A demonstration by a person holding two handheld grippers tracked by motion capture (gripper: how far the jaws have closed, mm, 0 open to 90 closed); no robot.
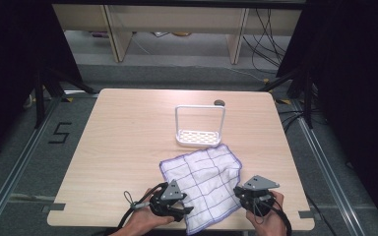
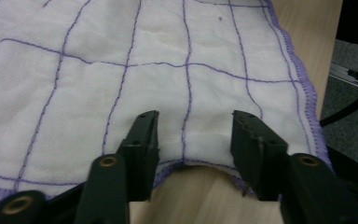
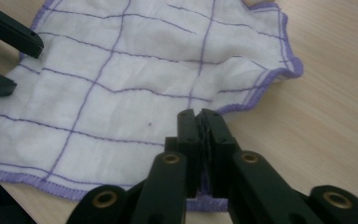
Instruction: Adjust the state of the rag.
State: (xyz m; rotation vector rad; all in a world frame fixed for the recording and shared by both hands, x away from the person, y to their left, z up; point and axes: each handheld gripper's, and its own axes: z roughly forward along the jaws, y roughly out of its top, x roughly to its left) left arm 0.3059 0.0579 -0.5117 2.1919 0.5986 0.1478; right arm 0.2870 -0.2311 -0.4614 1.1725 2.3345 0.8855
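Note:
A white cloth (image 1: 204,182) with purple grid lines and a purple hem lies rumpled on the near part of the wooden table (image 1: 128,147). My left gripper (image 1: 184,209) sits at the cloth's near left edge. In the left gripper view its jaws stand apart astride the hem (image 2: 193,121), with a strip of cloth (image 2: 168,70) between them and not squeezed. My right gripper (image 1: 240,193) is at the cloth's right edge. In the right gripper view its jaws (image 3: 199,114) are pressed together on the hem of the cloth (image 3: 121,84).
A white wire-frame rack (image 1: 199,125) with a perforated base stands just beyond the cloth. A small dark round object (image 1: 219,103) lies behind it at the table's far edge. Both hands rest at the near table edge. Bare wood extends to the left.

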